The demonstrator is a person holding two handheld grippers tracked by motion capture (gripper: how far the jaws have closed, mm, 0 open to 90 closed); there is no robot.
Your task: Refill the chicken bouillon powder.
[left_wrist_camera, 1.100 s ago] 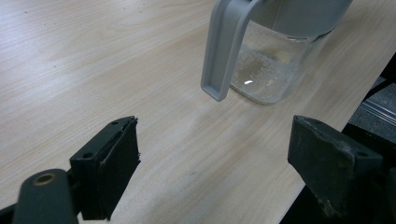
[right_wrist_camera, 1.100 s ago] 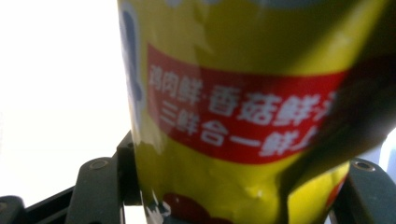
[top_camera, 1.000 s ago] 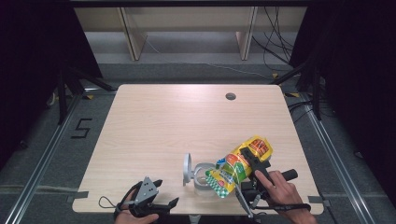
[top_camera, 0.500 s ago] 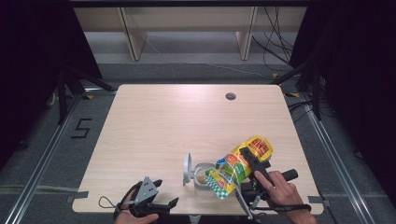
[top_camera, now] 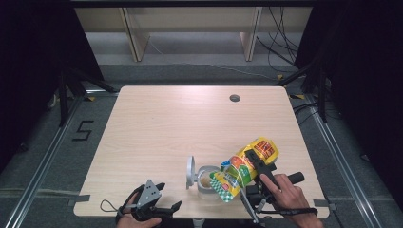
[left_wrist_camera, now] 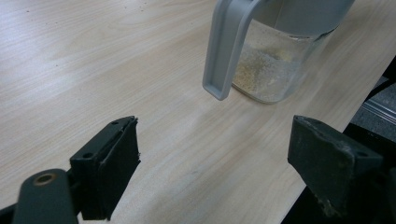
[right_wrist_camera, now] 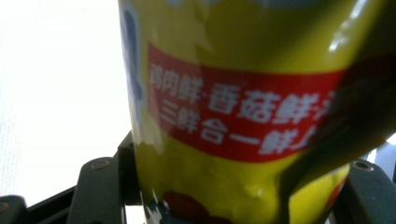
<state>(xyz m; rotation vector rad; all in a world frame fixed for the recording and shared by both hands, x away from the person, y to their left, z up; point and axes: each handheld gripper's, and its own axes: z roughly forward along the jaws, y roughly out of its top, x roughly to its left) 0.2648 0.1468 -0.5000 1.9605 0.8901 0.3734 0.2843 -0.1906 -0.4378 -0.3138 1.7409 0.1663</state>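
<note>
My right gripper [top_camera: 256, 164] is shut on a yellow seasoning pouch [top_camera: 242, 168], which lies tilted with its lower end over a small glass jar [top_camera: 207, 180]. The jar stands near the table's front edge with its grey lid [top_camera: 190, 171] flipped up on its left side. In the right gripper view the yellow pouch [right_wrist_camera: 243, 107] with a red label band sits between the two jaws. My left gripper [top_camera: 159, 197] rests open at the front edge, left of the jar. Ahead of its jaws in the left gripper view, the jar [left_wrist_camera: 273, 65] holds a thin layer of pale granules behind the grey lid [left_wrist_camera: 229, 46].
The light wooden table [top_camera: 180, 128] has a round cable hole [top_camera: 234, 98] near its far right. Shelving legs and cables stand on the floor beyond the far edge. A floor mark shaped like a five lies left of the table.
</note>
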